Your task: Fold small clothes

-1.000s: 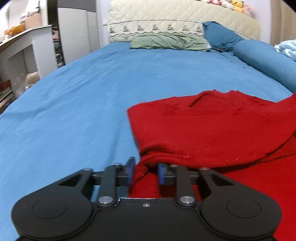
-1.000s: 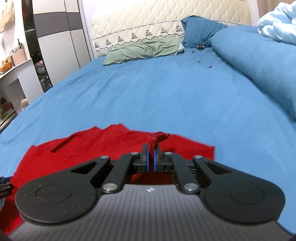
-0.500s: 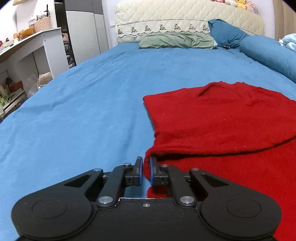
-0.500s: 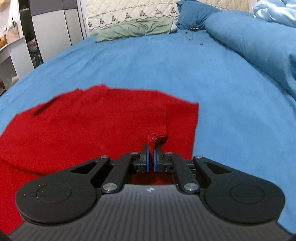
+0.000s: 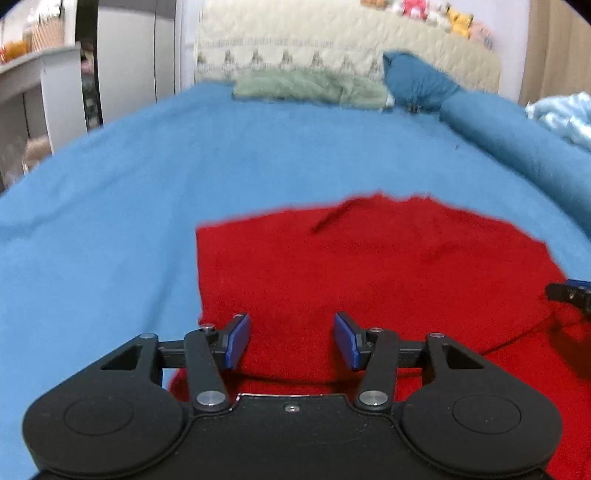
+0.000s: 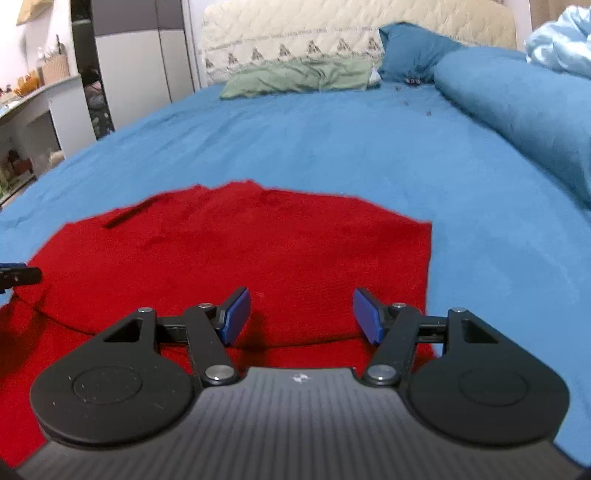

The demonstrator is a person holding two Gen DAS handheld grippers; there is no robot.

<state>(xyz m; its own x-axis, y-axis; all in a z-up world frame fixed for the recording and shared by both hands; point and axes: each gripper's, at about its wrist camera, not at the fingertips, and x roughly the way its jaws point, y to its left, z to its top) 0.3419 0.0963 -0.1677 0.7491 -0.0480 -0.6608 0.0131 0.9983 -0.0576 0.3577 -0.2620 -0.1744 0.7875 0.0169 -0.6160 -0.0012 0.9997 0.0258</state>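
- Left wrist view: left gripper (image 5: 291, 341) had jaws parted and opening, nothing pinched; blue pads (image 5: 236, 341) hung just above the red garment (image 5: 369, 273), near its folded near edge.
- Right wrist view: right gripper (image 6: 301, 315) was the same, jaws apart and opening, empty, over the garment's near edge by its right-hand side.
- Each view caught the other gripper's fingertip at the frame edge, beside the garment's outer side.
- Red garment lay flat on the blue bedspread (image 6: 332, 140), top layer doubled over the lower one, fold seam running across just ahead of both grippers; a short dark slit showed near its far edge.
- Beyond the garment: green pillow (image 6: 299, 77), dark blue pillow (image 6: 410, 51), quilted cream headboard (image 6: 332, 26).
- Right of the garment: blue bolster (image 6: 517, 103), pale blue bedding (image 6: 561, 40) behind it.
- Left of the garment: white shelf unit (image 6: 44, 107), grey wardrobe (image 6: 140, 62).
- Left view was motion-blurred.
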